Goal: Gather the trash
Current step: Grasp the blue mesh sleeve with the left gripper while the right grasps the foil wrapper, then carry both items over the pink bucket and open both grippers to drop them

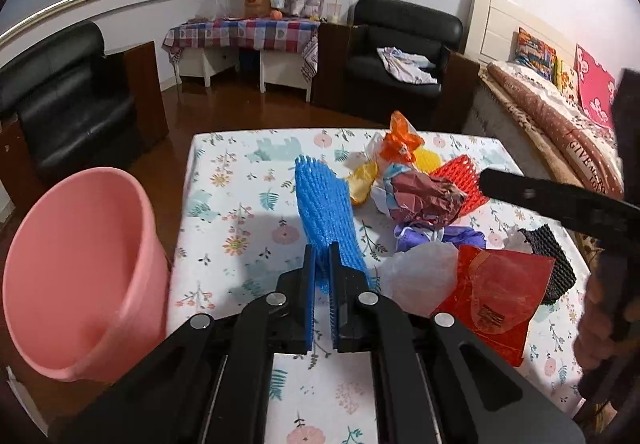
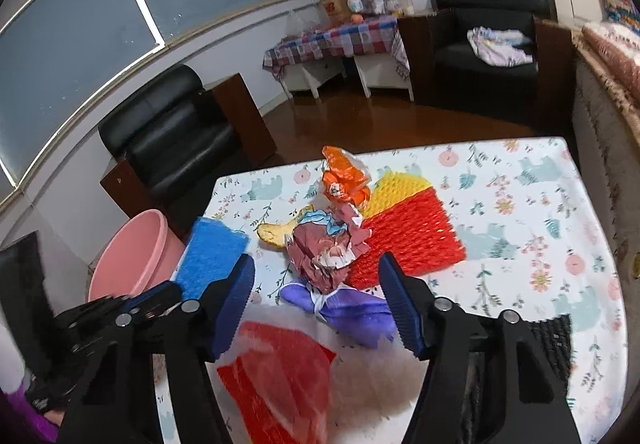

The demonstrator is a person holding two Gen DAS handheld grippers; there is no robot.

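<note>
My left gripper (image 1: 323, 250) is shut on a blue foam net (image 1: 324, 203) and holds it above the floral table (image 1: 224, 211); the net also shows in the right wrist view (image 2: 214, 254). A pink bin (image 1: 76, 276) stands off the table's left edge, also seen in the right wrist view (image 2: 132, 260). My right gripper (image 2: 316, 270) is open and empty, above a crumpled maroon paper (image 2: 324, 256) and a purple bag (image 2: 348, 308). A red foam net (image 2: 408, 240), a yellow net (image 2: 396, 187), an orange wrapper (image 2: 344, 179) and a red plastic bag (image 2: 280, 376) lie on the table.
A black foam net (image 1: 552, 256) and a white plastic bag (image 1: 420, 276) lie near the red bag. Black armchairs (image 1: 68, 103) stand to the left and behind the table. A bed (image 1: 560, 115) runs along the right side.
</note>
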